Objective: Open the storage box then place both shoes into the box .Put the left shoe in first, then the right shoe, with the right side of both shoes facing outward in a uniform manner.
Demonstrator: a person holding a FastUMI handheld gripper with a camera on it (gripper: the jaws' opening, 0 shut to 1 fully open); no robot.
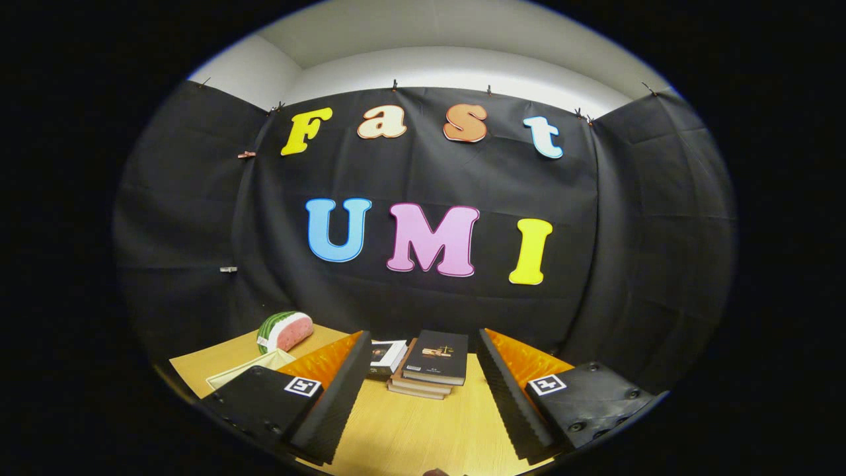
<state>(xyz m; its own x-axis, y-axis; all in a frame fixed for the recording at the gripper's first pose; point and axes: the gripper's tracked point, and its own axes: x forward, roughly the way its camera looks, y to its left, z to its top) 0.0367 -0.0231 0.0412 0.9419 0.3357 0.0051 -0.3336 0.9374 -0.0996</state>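
Observation:
My gripper point(423, 347) is open, its two fingers spread wide over a light wooden table point(423, 430) with nothing between them. The gripper is held high and level, facing the booth's black cloth wall. A small dark rounded bit of something point(436, 472) pokes up between the fingers close to me; I cannot tell what it is.
A stack of books point(431, 365) with a dark cover on top lies just beyond the fingers, with another book point(386, 356) beside it. A watermelon slice point(285, 330) sits past the left finger, next to a pale tray point(248, 370).

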